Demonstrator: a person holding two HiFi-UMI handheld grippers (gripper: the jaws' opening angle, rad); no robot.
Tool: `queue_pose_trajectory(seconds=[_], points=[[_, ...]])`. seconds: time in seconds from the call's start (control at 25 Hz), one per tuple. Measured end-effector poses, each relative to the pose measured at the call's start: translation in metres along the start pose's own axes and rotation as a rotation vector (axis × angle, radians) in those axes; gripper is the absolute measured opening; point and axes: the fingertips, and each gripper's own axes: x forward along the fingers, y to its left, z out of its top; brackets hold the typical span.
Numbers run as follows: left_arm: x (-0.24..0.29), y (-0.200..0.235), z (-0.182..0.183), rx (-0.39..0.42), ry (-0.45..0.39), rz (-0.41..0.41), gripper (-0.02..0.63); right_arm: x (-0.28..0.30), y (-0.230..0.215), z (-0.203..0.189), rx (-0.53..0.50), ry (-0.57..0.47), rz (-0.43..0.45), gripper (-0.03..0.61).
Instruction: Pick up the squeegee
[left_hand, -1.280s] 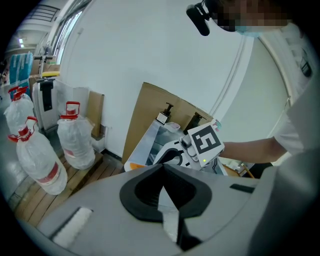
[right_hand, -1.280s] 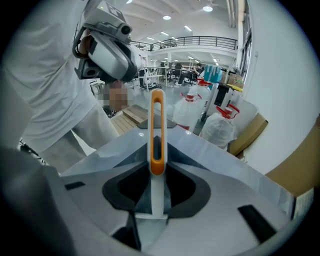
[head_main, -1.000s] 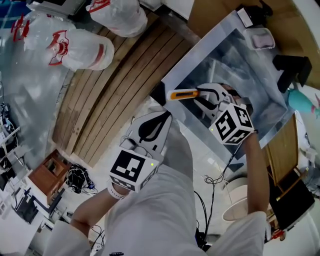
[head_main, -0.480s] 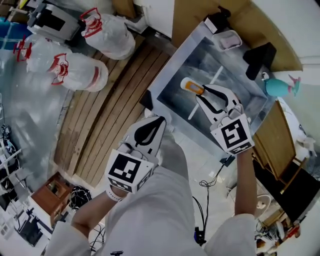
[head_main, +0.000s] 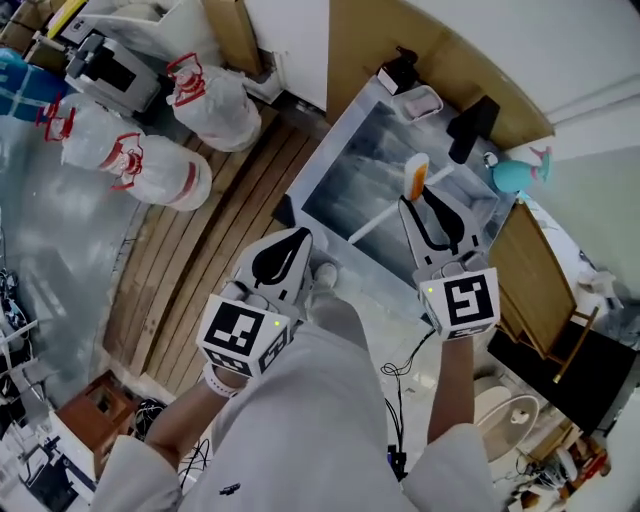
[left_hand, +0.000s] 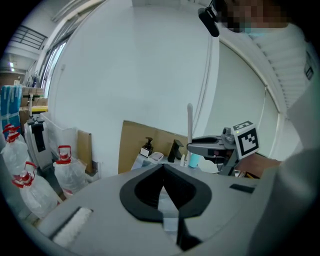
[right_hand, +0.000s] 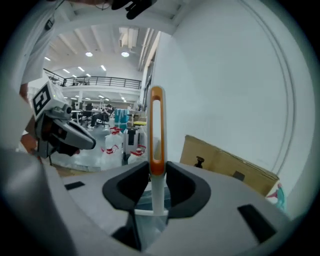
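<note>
your right gripper (right_hand: 157, 172) is clamped on the squeegee (right_hand: 156, 125) where the white neck meets the orange loop handle, up over the sink (head_main: 345, 185). it looks like light, stiff, slick plastic, so hold it by that neck. your left gripper (left_hand: 162, 172) has its jaws together, empty.

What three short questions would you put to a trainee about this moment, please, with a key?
1. True or false: the right claw is closed on the squeegee, gripping its handle.
2. Pick one. The left claw is: A) shut with nothing in it; B) shut on a bottle; C) wide open.
3. What colour is the part of the squeegee's handle that sticks out past the right claw?

Key: 1 true; 2 A; 3 orange.
</note>
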Motion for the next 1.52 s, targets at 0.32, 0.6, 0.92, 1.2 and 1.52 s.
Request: queue_pose_trajectory(seconds=[0.32, 0.6, 0.92, 1.2, 1.52], points=[[-0.023, -0.006, 0.03, 0.011, -0.09, 0.014, 0.003, -0.062, -0.007, 0.034, 0.132, -0.051, -0.231, 0.103], [-0.043, -0.011, 0.039, 0.026, -0.133, 0.024, 0.004, -0.097, 0.009, 0.047, 0.179, -0.123, -0.28, 0.104], [-0.051, -0.014, 0.041, 0.083, -0.148, 0.016, 0.003, -0.119, 0.021, 0.03, 0.234, -0.12, -0.333, 0.104], [-0.054, -0.013, 0.042, 0.078, -0.153, 0.028, 0.003, -0.126, 0.022, 0.012, 0.288, -0.117, -0.357, 0.104], [-0.056, -0.019, 0.035, 0.093, -0.135, 0.022, 0.003, -0.128, 0.023, 0.011, 0.281, -0.12, -0.353, 0.104]])
